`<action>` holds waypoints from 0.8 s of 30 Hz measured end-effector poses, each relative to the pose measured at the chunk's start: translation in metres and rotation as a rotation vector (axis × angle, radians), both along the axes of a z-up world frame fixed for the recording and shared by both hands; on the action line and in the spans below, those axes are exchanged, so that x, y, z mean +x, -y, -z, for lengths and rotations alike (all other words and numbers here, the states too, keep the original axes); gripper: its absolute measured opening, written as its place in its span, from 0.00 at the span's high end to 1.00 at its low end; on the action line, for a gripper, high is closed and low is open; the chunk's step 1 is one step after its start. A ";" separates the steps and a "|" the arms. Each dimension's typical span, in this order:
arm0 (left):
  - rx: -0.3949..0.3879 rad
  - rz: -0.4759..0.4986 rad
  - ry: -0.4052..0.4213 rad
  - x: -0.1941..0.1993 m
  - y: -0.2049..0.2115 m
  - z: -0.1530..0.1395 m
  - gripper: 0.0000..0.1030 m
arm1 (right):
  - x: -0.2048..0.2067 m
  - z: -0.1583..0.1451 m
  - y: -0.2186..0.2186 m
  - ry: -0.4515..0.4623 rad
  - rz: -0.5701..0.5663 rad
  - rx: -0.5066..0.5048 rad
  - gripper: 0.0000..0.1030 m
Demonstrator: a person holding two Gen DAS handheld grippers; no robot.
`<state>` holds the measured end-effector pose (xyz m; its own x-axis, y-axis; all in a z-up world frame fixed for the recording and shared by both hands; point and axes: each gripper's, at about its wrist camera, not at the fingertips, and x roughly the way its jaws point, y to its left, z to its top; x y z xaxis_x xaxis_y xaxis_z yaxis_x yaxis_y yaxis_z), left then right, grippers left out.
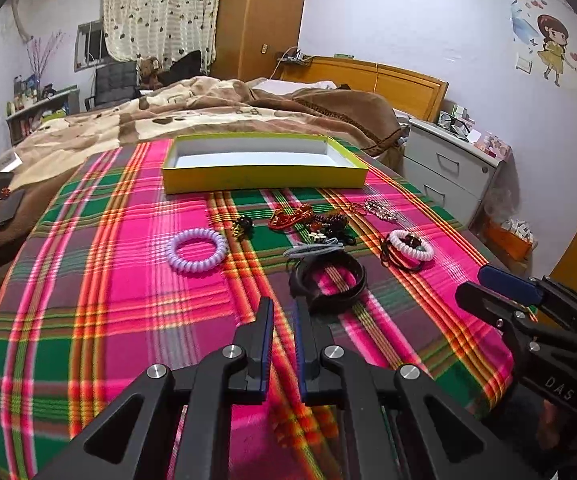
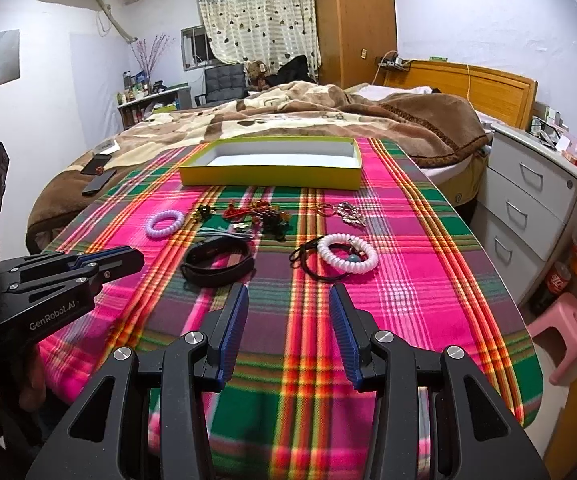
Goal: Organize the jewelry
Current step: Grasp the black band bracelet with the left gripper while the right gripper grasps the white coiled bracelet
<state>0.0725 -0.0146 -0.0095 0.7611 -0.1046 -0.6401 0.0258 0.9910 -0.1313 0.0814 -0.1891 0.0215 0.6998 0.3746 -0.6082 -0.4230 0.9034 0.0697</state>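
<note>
Nearest us, the left gripper (image 1: 284, 304) shows a narrow gap, holding nothing, just short of the black band (image 1: 328, 278); the right gripper (image 2: 288, 292) stands wide and empty. Beyond, on the plaid cloth (image 1: 128, 300), we see the lilac coil (image 1: 197, 250), the white coil (image 2: 347, 253), then the yellow box (image 1: 264, 164).

Both views are brightly and evenly lit, with saturated colour and only soft, faint shadows. Fisheye bending curves the bench (image 1: 128, 320) edges and walls, and black vignette fills the corners. Near cloth is blurred; the far curtain (image 2: 260, 16) looks slightly washed out.
</note>
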 end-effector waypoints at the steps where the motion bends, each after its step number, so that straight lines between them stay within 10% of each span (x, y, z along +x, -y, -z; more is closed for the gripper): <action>1: -0.007 0.002 -0.005 0.005 0.000 0.001 0.92 | 0.004 0.000 0.000 -0.002 0.001 -0.002 0.58; 24: -0.080 0.034 -0.119 0.060 0.000 0.021 0.83 | 0.099 0.025 0.031 -0.201 0.102 0.056 0.58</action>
